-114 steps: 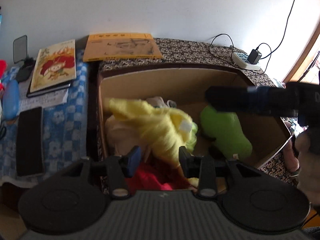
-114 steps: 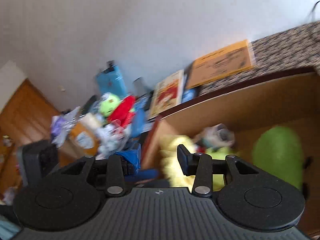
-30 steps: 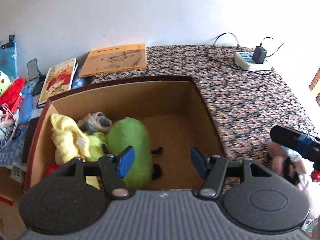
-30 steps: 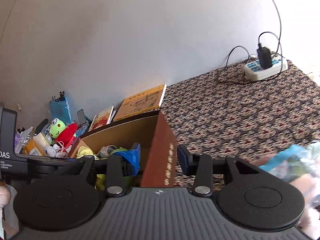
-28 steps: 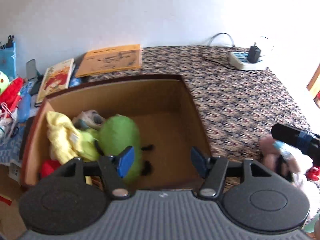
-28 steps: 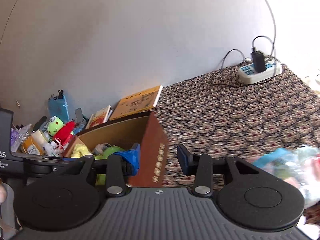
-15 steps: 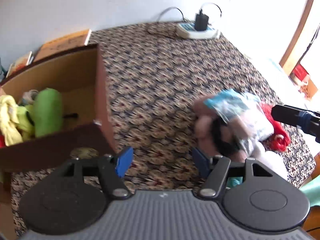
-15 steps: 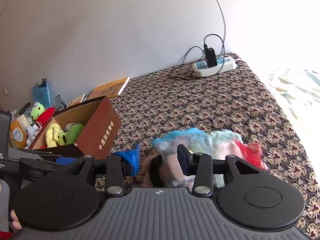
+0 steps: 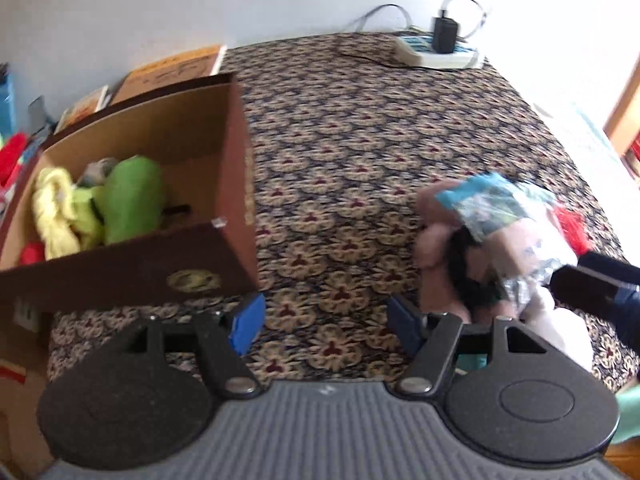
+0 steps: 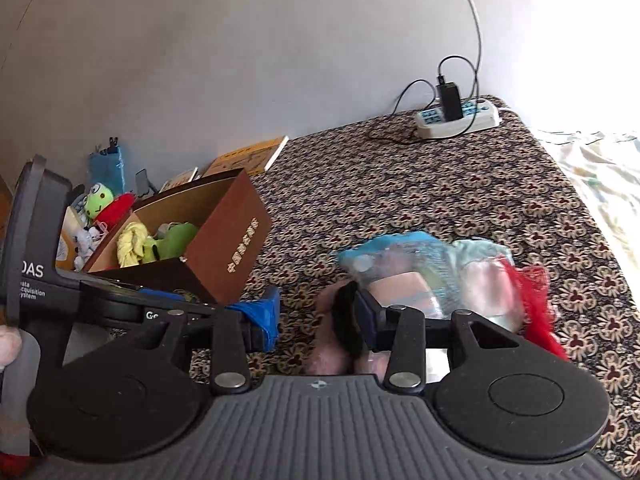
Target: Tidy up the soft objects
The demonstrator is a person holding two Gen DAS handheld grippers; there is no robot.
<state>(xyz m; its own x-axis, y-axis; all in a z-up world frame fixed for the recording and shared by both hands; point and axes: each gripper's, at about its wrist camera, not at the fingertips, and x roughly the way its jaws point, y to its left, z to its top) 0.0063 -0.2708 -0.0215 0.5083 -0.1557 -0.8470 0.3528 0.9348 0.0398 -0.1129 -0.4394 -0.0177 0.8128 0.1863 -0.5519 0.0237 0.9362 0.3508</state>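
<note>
left gripper (image 9: 324, 322) jaws apart over bare cloth, soft pile (image 9: 496, 248) just right of them; right gripper (image 10: 320, 316) jaws apart, nothing clamped, pile just ahead.

Left gripper (image 9: 324, 326) jaws apart, nothing between them – just patterned cloth (image 9: 360, 152) below. Box (image 9: 132, 264) at left holds green plush (image 9: 130, 200) and yellow cloth (image 9: 54, 212). Pile (image 9: 492, 248) of soft things at right, right gripper (image 9: 592, 286) tip touching it. Power strip (image 9: 436, 52) far back.
</note>
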